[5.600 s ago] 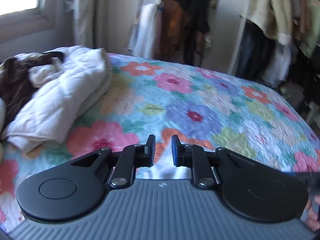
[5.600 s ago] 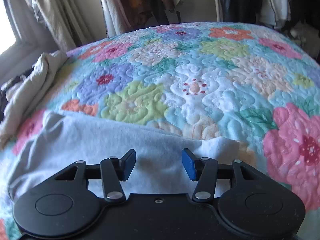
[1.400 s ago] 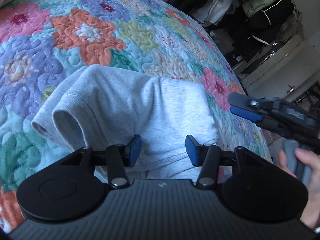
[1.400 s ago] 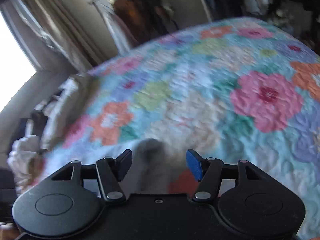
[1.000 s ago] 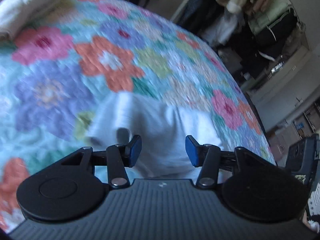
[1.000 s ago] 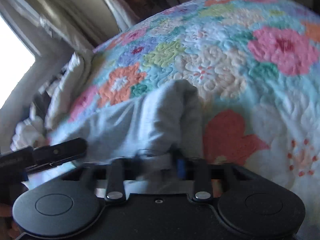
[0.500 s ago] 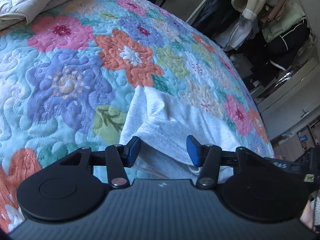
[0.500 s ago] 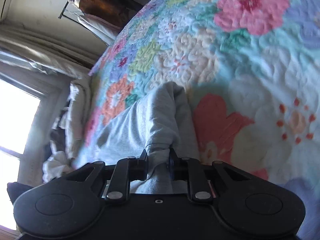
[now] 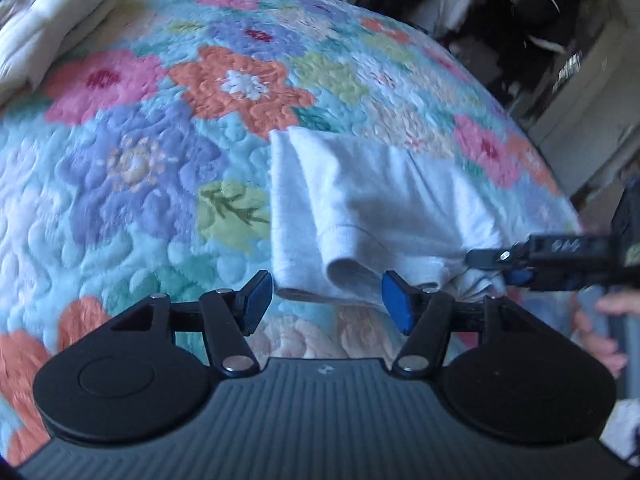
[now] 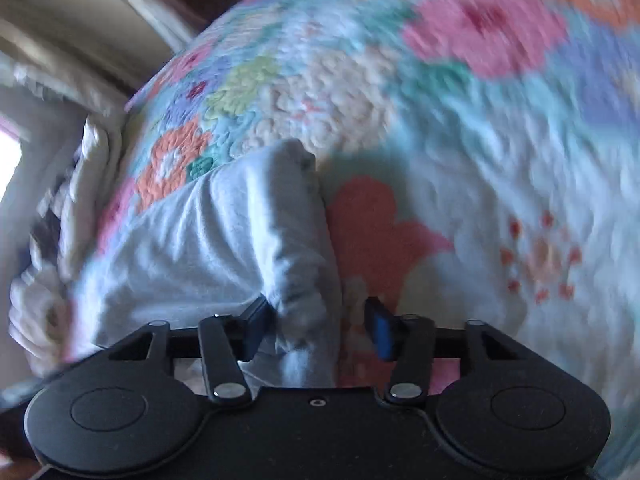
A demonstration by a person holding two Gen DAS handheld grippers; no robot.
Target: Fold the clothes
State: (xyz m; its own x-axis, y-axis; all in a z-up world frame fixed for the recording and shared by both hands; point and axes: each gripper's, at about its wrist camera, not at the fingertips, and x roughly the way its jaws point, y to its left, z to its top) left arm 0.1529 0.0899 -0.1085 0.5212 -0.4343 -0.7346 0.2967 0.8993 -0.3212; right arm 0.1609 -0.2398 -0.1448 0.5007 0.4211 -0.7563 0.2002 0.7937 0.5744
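The folded grey T-shirt [image 9: 372, 208] lay on the flowered quilt [image 9: 132, 168] of the bed, near its front edge, with a sleeve cuff rolled over at the near side. Its folded edge ran straight along the left, beside a green leaf patch in the quilt.

The left gripper [image 9: 327, 300] hung just in front of the shirt's near hem. Its jaws stood apart and were opening, with the hem lying just beyond the blue pads [image 9: 396, 300] and nothing pressed between them.

The right gripper [image 10: 316, 328] sat at the shirt's right corner. Its jaws were opening too; a bunched ridge of grey cloth lay between them, close against the left pad, while the right pad stood clear of it. In the left wrist view the same gripper [image 9: 508, 268] reached in from the right with crumpled cloth at its tip, and a hand [image 9: 604, 332] was wrapped around its handle. That view was blurred, so whether the cloth touched both fingers there was hard to say.

A pale padded jacket [image 9: 48, 28] lay on the far left corner of the bed, well apart from the shirt. Clothes hung on racks [image 9: 472, 4] beyond the bed.
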